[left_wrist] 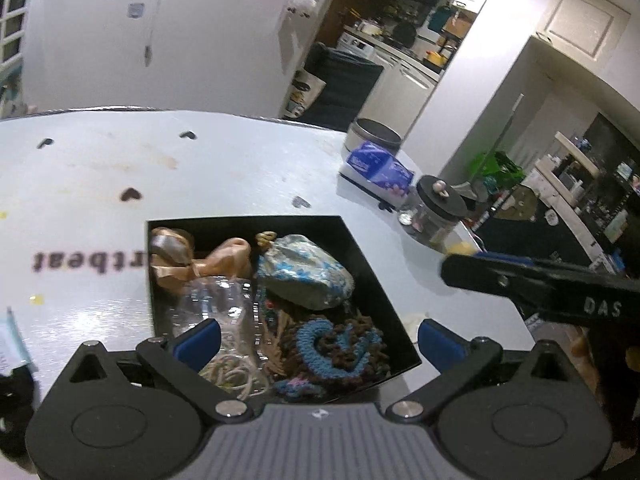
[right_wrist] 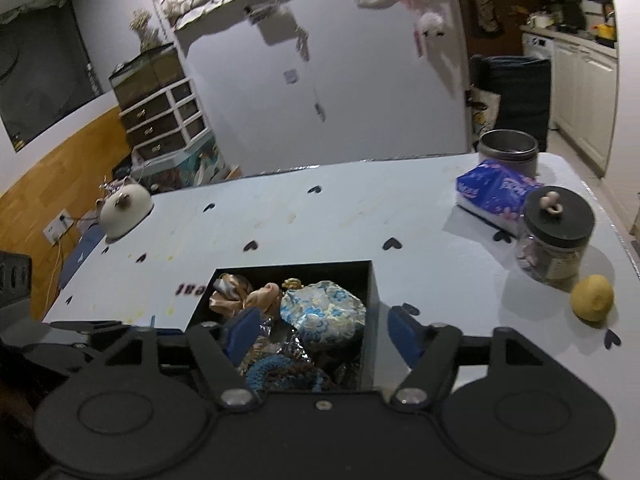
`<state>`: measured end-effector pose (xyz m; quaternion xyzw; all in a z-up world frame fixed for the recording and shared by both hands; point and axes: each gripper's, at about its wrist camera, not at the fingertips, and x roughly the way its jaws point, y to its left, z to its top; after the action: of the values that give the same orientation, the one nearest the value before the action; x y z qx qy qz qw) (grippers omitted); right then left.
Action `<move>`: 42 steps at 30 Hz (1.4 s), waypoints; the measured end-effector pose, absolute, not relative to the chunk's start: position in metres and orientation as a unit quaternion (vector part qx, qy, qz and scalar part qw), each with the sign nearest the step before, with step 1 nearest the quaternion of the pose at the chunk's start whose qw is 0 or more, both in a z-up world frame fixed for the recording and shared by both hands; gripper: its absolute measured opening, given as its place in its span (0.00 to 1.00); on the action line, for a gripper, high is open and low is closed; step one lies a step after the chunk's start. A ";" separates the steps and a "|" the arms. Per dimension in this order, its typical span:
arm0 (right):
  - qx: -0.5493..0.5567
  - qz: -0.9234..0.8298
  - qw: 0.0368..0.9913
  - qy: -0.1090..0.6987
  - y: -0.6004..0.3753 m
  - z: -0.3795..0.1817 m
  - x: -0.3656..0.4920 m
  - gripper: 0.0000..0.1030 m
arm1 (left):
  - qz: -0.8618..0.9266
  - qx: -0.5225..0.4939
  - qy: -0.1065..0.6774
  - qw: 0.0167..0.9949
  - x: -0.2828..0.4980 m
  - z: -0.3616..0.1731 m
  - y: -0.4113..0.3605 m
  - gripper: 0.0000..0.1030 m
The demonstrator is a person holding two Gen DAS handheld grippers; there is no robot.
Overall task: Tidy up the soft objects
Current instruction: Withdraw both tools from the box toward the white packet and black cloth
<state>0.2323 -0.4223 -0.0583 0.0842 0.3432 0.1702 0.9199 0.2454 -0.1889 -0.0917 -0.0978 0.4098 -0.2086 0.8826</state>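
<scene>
Beneath both spread tools [left_wrist: 318, 338] [right_wrist: 324, 332] sits the filled black box [left_wrist: 372, 276].

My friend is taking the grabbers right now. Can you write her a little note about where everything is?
Left gripper: open, holds nothing, over the black box.
Right gripper: open, holds nothing, above the same box.
Inside the box: blue floral pouch, peach ribbon bow, blue-brown crochet piece, clear plastic wrap, cream elastic bands.
Done: soft things seem packed.
Left: perhaps tidy them; I cannot tell more.
</scene>
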 end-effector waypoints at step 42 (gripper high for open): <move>0.060 0.036 0.953 0.296 -0.384 -0.078 0.162 1.00 | -0.113 -0.077 0.346 0.928 0.193 -0.083 -0.099 1.00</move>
<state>0.1617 -0.3844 -0.0778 0.0596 0.2958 0.0357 0.9527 0.1926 -0.0995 -0.0833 -0.0766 0.3464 -0.1135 0.9280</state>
